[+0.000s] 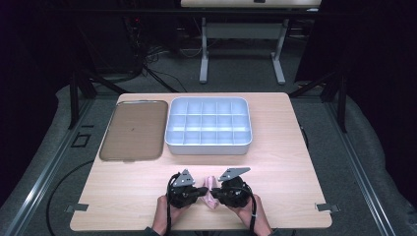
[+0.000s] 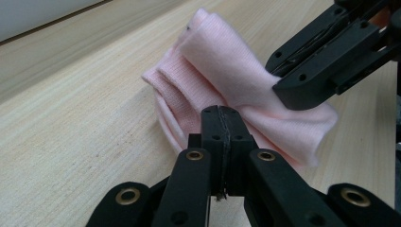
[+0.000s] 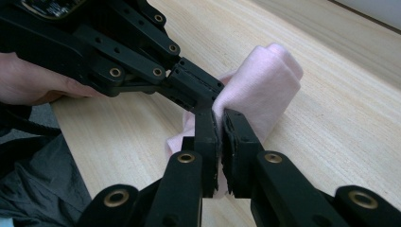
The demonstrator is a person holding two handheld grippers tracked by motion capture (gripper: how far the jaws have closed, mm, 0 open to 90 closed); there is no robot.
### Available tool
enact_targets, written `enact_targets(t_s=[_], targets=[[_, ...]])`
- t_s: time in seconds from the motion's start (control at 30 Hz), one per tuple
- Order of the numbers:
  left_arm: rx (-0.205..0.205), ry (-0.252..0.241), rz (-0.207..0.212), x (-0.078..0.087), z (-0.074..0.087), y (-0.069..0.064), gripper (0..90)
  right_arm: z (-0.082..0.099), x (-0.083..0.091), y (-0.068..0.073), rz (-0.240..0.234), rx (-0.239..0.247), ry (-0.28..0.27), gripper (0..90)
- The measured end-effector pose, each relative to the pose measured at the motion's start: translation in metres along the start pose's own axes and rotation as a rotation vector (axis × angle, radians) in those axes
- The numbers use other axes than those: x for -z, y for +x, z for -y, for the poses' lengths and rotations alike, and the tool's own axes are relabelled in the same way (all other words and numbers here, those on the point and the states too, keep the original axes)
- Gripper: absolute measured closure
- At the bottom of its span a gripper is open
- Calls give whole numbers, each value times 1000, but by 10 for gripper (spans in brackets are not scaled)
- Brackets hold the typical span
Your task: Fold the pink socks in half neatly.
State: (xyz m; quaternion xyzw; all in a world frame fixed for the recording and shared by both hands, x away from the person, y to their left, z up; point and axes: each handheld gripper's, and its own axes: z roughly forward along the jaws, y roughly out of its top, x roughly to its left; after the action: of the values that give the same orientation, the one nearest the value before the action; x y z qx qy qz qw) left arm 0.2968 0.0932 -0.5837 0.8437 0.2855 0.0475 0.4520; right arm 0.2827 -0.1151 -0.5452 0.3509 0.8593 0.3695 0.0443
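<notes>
My left claw (image 2: 222, 124) pinches one edge of the pink cloth (image 2: 222, 71), and my right claw (image 3: 221, 124) pinches the other edge. The cloth sits folded between them on the worktop (image 1: 275, 162). I think I should pull gently and evenly, keeping both edges lined up.

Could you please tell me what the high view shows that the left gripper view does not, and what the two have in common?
High view: the whole table with a white compartment box and a brown tray at its far side, and both of the person's hands, the left hand among them.

Left gripper view: close up, the left claw is shut on the pink cloth's near edge, and the cloth's stacked folds are visible.

Both: the pink cloth lying on the wooden tabletop with the right claw on it from the other side.
</notes>
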Motion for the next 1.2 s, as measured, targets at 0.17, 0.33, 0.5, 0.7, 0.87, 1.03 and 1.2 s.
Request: enact_targets(t_s=[0.17,0.33,0.5,0.7,0.87,1.03,1.2], targets=[[13,-21,-26,17,-1,8,890,1,-4,-2,4,-3,12,848],[10,10,-30,9,1,7,892,0,-4,-2,8,-5,23,848],[15,21,-44,5,1,5,895,-5,-5,4,23,14,25,848],[26,21,-45,4,2,6,896,-8,-11,7,21,32,28,847],[49,11,-31,5,4,10,896,-6,-21,7,-1,26,41,848],[64,13,-39,9,5,13,895,-5,-27,8,16,21,45,852],[51,-5,-96,23,1,14,895,-6,-28,11,40,39,53,852]])
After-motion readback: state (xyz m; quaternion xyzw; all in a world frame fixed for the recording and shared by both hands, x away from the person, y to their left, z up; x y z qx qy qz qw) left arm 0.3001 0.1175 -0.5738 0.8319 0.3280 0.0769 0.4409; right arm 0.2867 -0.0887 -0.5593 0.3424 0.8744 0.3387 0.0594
